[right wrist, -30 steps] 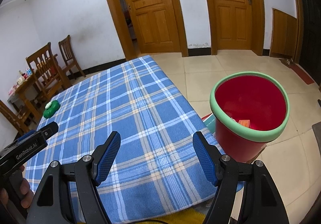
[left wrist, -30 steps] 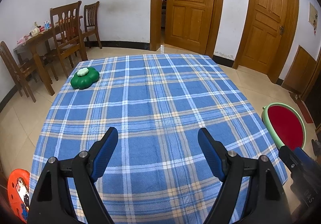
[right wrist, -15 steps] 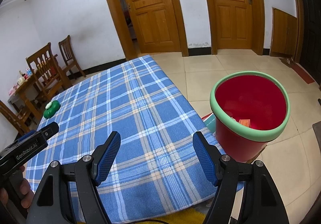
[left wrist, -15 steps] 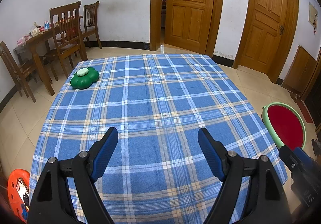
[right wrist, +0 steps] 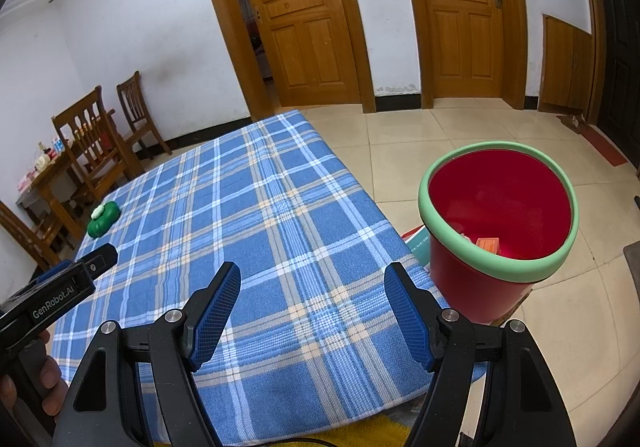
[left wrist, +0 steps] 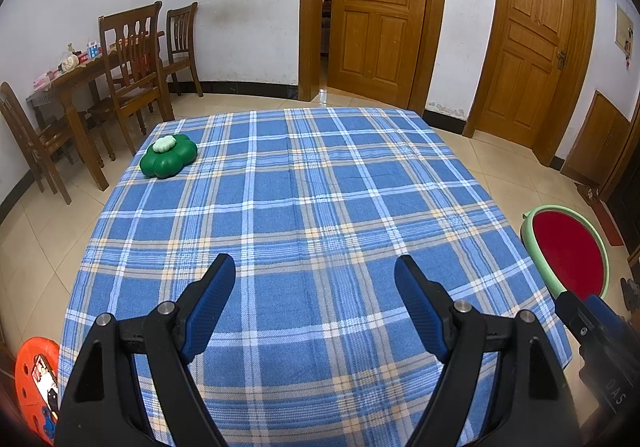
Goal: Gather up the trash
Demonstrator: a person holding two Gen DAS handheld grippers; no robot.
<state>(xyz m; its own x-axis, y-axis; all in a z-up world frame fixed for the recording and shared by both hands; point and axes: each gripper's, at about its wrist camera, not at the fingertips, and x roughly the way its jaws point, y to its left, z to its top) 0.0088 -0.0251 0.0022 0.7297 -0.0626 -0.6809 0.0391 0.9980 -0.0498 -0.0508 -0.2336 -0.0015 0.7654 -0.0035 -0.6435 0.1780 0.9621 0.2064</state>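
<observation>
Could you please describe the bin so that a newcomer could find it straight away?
Start at the blue checked table. On the floor off its right edge stands the bin, a red bucket with a pale green rim, the only round red container there.

Black hand-held gripper (left wrist: 315, 279) frames, blue ribbed pads (left wrist: 210, 301), silver screws.

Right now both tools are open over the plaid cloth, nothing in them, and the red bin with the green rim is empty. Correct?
Not quite: the red bin isn't empty. The right wrist view shows an orange item inside it. The rest holds: left tool and right tool are open over the plaid cloth, nothing in them.
</observation>
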